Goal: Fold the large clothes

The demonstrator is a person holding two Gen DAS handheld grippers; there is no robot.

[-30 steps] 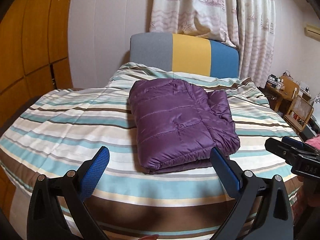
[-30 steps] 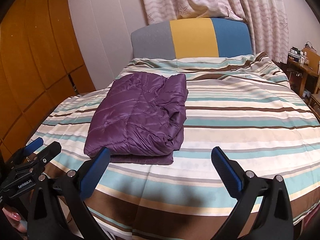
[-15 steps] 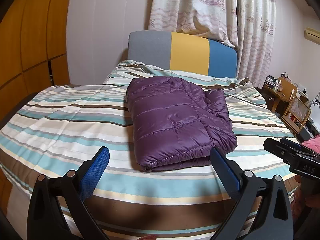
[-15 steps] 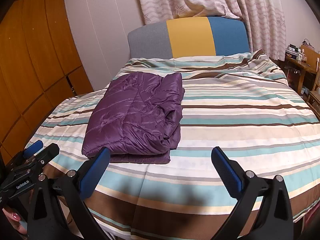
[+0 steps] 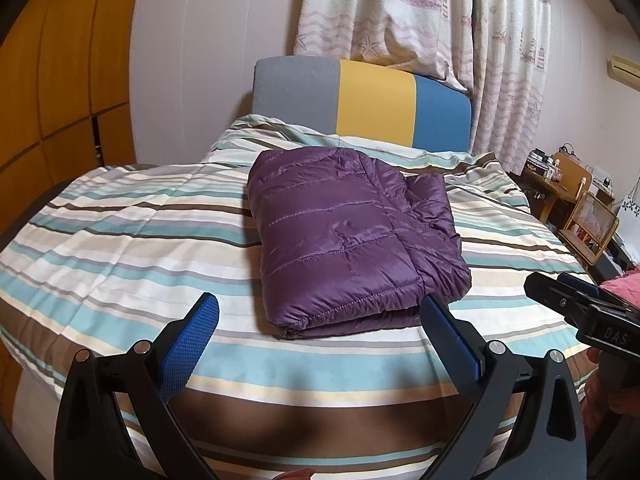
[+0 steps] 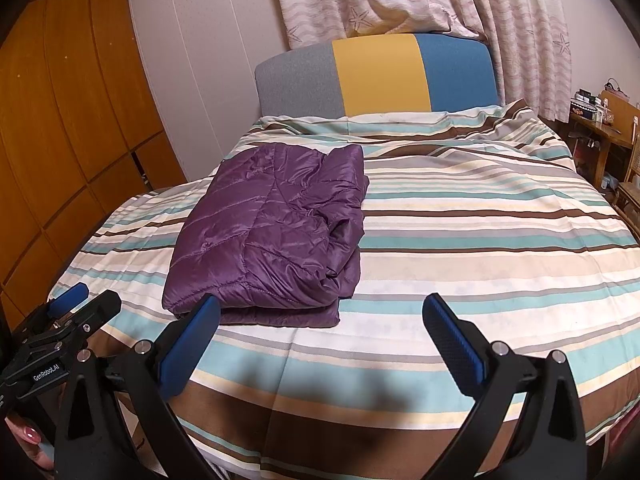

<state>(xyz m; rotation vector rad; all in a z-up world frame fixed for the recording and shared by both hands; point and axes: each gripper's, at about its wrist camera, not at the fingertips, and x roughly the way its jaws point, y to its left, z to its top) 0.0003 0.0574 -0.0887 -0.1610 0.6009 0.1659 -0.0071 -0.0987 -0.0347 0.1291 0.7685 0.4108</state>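
A purple quilted jacket (image 5: 344, 236) lies folded into a thick rectangle on the striped bed (image 5: 120, 240). It also shows in the right wrist view (image 6: 272, 236), left of the bed's middle. My left gripper (image 5: 320, 324) is open and empty, held off the foot of the bed just short of the jacket's near edge. My right gripper (image 6: 322, 326) is open and empty, at the foot of the bed to the right of the jacket. Each gripper shows in the other's view, the right one (image 5: 576, 312) and the left one (image 6: 64, 320).
A grey, yellow and blue headboard (image 5: 360, 104) stands at the far end under patterned curtains (image 5: 424, 20). Orange-brown wardrobe doors (image 6: 60, 140) line the left side. A wooden desk and chair (image 5: 576, 200) stand right of the bed.
Both grippers have drawn back and dropped a little from the bed. The jacket lies as it was, and both grippers stay open.
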